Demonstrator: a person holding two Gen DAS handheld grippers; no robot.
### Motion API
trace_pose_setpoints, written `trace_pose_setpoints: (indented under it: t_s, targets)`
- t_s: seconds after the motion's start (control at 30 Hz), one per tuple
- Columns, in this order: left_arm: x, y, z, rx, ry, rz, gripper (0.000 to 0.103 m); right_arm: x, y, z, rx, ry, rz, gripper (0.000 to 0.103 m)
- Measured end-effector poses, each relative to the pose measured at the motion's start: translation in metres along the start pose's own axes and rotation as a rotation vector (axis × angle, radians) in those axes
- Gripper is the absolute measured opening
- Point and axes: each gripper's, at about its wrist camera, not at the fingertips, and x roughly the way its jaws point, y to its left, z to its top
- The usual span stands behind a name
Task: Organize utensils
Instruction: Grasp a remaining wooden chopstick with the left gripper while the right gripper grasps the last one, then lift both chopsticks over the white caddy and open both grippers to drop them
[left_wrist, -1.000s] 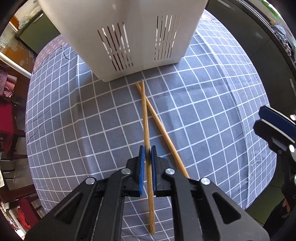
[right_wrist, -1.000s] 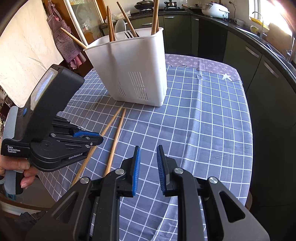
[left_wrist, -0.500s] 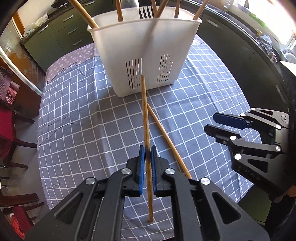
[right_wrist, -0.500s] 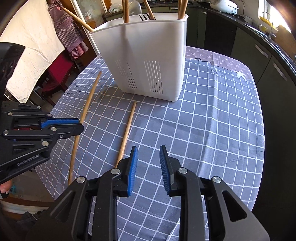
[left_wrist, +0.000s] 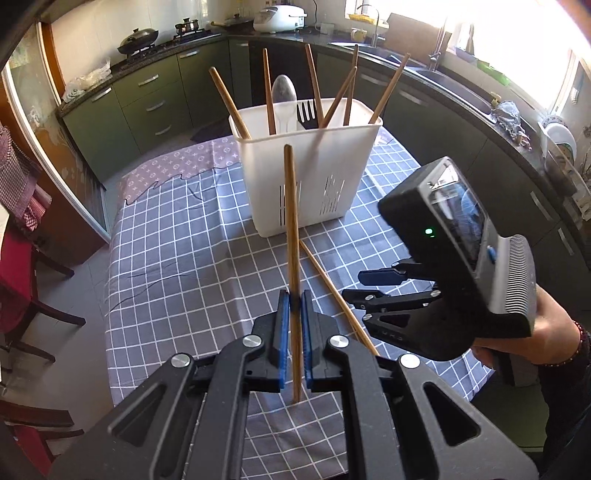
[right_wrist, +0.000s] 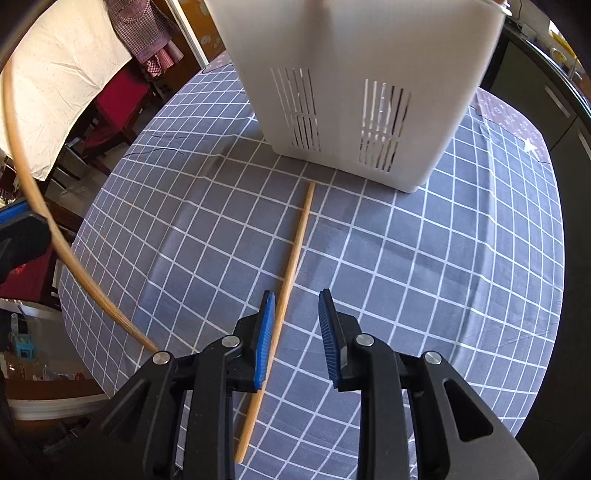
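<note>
My left gripper (left_wrist: 291, 306) is shut on a wooden chopstick (left_wrist: 291, 221) and holds it lifted above the table, its tip pointing toward the white utensil holder (left_wrist: 314, 184). The holder has several chopsticks, a spoon and a black fork standing in it. A second chopstick (right_wrist: 291, 266) lies on the checked tablecloth in front of the holder (right_wrist: 354, 85). My right gripper (right_wrist: 297, 317) is open low over that chopstick, which passes by its left finger. The held chopstick (right_wrist: 29, 206) shows at the left edge of the right wrist view.
The round table has a grey checked cloth (left_wrist: 177, 266). Red chairs (left_wrist: 22, 280) stand to the left. Dark green kitchen cabinets (left_wrist: 155, 99) and a counter with pots run behind the table. The right gripper body (left_wrist: 461, 266) is close at the right of the left one.
My left gripper lifted its chopstick off the table and tilted up toward the holder. My right gripper moved down and forward over the lying chopstick and opened wider.
</note>
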Motion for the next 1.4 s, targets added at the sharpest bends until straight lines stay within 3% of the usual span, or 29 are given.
trace_pose_setpoints:
  t_s: [0.33, 0.43, 0.47, 0.7, 0.83, 1.13, 1.4]
  targets:
    - [-0.008, 0.010, -0.002, -0.010, -0.033, -0.015, 0.006, 0.036, 0.023, 0.019, -0.038, 0.097, -0.068, 0.025]
    - [-0.009, 0.010, -0.004, -0.009, -0.036, -0.019, 0.006, 0.039, 0.026, 0.022, -0.044, 0.099, -0.084, 0.017]
    - [-0.009, 0.010, -0.005, -0.008, -0.036, -0.019, 0.006, 0.040, 0.026, 0.024, -0.046, 0.099, -0.093, 0.011]
    - [-0.010, 0.009, -0.006, -0.006, -0.041, -0.022, 0.006, 0.041, 0.025, 0.025, -0.038, 0.081, -0.077, 0.007]
    - [-0.012, 0.010, -0.007, -0.006, -0.040, -0.021, 0.006, 0.014, 0.024, 0.017, -0.033, 0.009, -0.055, 0.007]
    - [-0.015, 0.011, -0.008, -0.007, -0.048, -0.014, 0.006, -0.094, 0.023, -0.008, -0.032, -0.260, -0.046, 0.007]
    - [-0.022, 0.008, -0.008, 0.001, -0.065, -0.003, 0.006, -0.144, 0.014, -0.033, -0.024, -0.375, -0.070, 0.007]
